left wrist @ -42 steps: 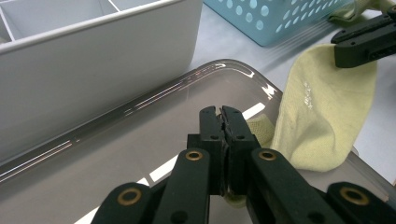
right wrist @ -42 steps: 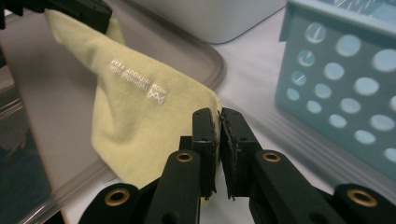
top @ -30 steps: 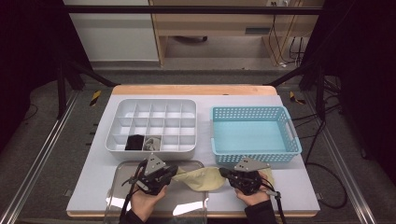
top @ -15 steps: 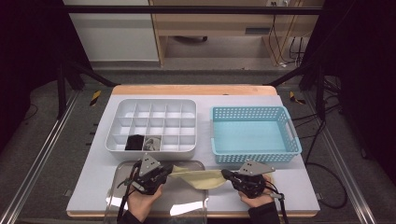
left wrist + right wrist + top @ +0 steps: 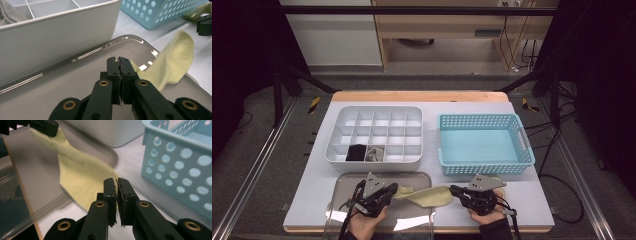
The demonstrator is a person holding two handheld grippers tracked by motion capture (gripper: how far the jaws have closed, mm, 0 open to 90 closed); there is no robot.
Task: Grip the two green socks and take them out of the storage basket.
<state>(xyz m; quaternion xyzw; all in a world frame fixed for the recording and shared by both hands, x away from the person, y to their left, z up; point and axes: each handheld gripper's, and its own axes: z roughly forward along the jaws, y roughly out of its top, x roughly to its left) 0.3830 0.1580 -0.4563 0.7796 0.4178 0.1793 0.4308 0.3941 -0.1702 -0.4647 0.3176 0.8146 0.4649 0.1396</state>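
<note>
High view | left claw (image 5: 393, 190) clamps yellow sock (image 5: 427, 196) | right claw (image 5: 454, 190) just eased, nearly closed, sock free

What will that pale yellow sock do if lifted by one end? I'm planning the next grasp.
Probably floppy: the pale yellow sock sags and folds between the left hand-held gripper and the right hand-held gripper. Likely light, being thin cloth. It should drape rather than roll, and might drag across the clear tray.
</note>
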